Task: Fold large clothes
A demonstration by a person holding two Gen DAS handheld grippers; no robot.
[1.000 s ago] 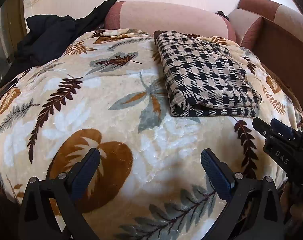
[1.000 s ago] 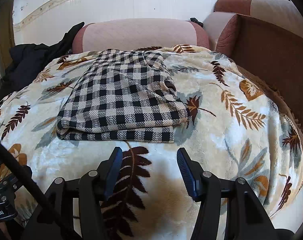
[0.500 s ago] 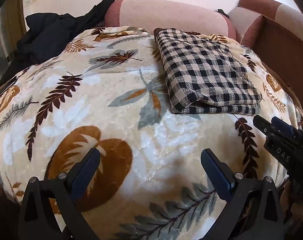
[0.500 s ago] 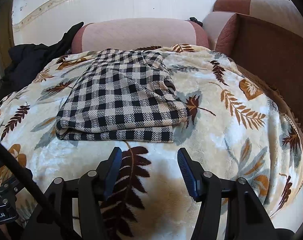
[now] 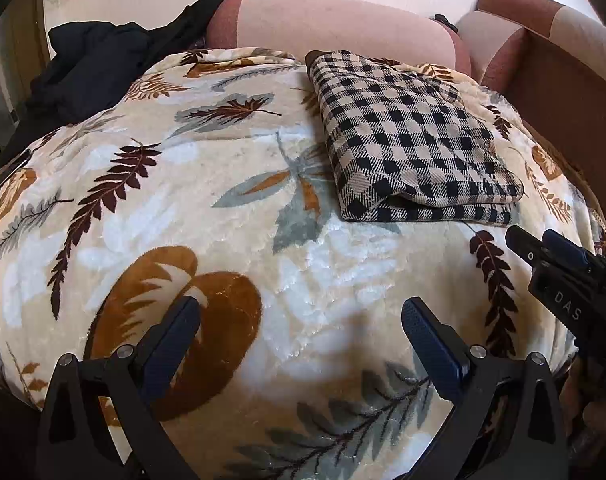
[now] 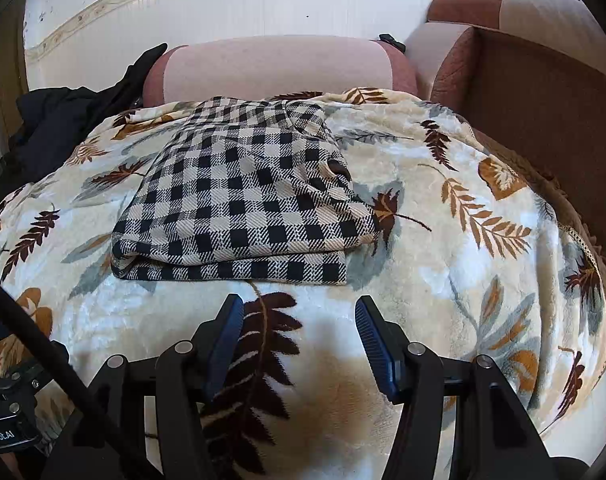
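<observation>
A black-and-beige checked garment (image 5: 411, 140) lies folded in a neat rectangle on the leaf-patterned blanket (image 5: 183, 208); it also shows in the right wrist view (image 6: 247, 204). My left gripper (image 5: 301, 320) is open and empty, hovering over the blanket well in front and left of the garment. My right gripper (image 6: 299, 320) is open and empty, just in front of the garment's near folded edge, apart from it. The right gripper's body shows at the right edge of the left wrist view (image 5: 563, 276).
A dark garment (image 5: 91, 68) lies heaped at the back left. Pink bolster cushions (image 6: 275, 68) line the back wall. A brown sofa arm (image 6: 543, 92) rises on the right. The blanket (image 6: 463, 260) covers the whole seat.
Both grippers have drifted slightly back from the garment; both stay open. The folded garment has not moved.
</observation>
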